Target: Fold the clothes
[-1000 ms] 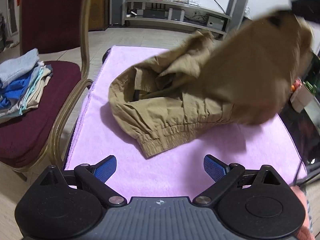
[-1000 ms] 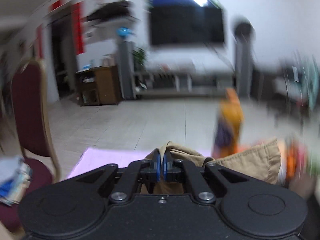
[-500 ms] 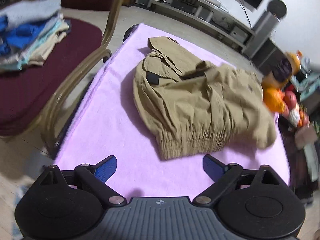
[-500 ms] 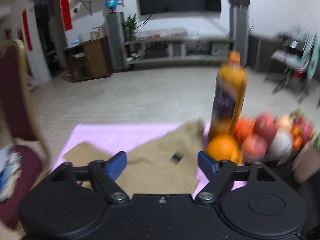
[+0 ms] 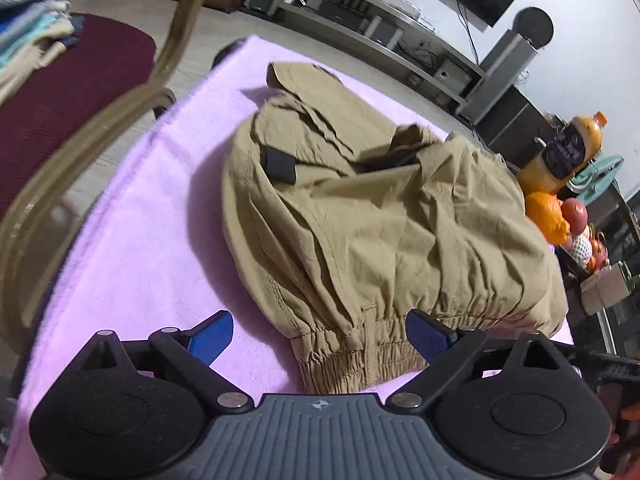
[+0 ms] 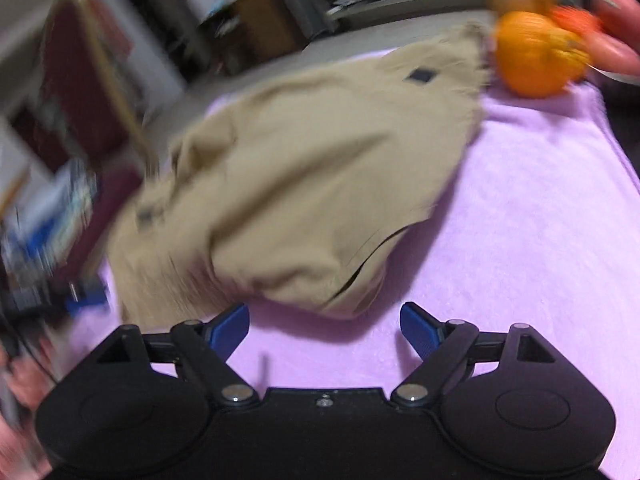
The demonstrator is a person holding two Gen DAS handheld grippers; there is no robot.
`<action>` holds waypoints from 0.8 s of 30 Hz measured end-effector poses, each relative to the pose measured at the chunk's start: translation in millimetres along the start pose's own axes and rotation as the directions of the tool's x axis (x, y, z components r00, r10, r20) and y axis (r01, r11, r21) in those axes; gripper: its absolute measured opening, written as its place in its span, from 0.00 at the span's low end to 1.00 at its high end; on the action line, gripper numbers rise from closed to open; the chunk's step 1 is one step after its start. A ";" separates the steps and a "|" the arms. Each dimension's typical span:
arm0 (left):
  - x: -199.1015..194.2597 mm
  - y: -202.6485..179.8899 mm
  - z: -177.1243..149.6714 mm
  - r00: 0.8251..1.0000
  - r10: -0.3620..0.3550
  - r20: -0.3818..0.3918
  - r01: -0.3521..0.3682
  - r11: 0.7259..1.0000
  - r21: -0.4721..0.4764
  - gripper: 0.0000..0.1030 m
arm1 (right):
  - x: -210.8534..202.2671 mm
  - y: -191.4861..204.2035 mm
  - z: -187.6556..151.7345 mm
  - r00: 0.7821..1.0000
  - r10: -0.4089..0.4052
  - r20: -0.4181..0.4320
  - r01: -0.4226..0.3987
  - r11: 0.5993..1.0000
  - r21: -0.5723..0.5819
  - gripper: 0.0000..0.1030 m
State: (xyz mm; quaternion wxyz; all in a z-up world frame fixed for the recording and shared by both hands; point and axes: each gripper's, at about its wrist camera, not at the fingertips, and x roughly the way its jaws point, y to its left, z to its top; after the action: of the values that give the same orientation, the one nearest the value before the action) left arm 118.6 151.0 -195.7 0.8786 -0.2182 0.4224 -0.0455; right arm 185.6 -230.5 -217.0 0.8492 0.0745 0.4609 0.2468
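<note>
Crumpled khaki pants [image 5: 372,216] lie in a heap on the pink cloth-covered table [image 5: 132,248], with the elastic waistband [image 5: 360,356] at the near edge. My left gripper [image 5: 320,336] is open, its jaws on either side of the waistband just above it. My right gripper [image 6: 324,330] is open and empty, just short of the near edge of the same pants [image 6: 304,184]. The right wrist view is blurred by motion.
A maroon chair with a gold frame [image 5: 80,80] stands left of the table and carries a stack of folded clothes [image 5: 28,40]. An orange juice bottle [image 5: 568,152], an orange [image 6: 536,52] and other fruit sit at the table's far right. A TV stand is behind.
My right gripper opened and let go of the pants, which dropped into a heap on the table. Both grippers then tipped down and moved in close to the pants.
</note>
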 end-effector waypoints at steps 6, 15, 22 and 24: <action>19.5 0.6 2.2 0.999 -0.040 0.001 0.040 0.999 0.029 0.87 | 26.8 33.0 -4.6 0.994 -0.092 0.066 0.108 0.940 -0.324 0.79; 3.4 -27.3 19.0 0.999 -0.050 0.016 0.048 0.993 0.111 0.11 | -16.0 34.5 16.5 0.995 0.071 0.076 -0.061 0.990 -0.124 0.20; -50.3 -35.7 10.1 0.991 -0.123 -0.044 0.126 0.990 0.070 0.70 | -89.6 -27.5 -14.3 0.936 0.352 0.032 -0.315 0.789 0.528 0.27; -48.0 -30.3 -0.7 0.997 -0.061 -0.040 0.063 0.997 0.053 0.83 | -85.7 -52.3 -35.9 0.955 0.297 0.020 -0.239 0.723 0.648 0.58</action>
State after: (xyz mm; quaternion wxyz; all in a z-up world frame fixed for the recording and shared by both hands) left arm 90.5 136.2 -148.6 0.8741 -0.2063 0.4309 -0.0881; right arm 135.7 -321.2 -191.8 0.7065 0.4163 0.5374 0.1968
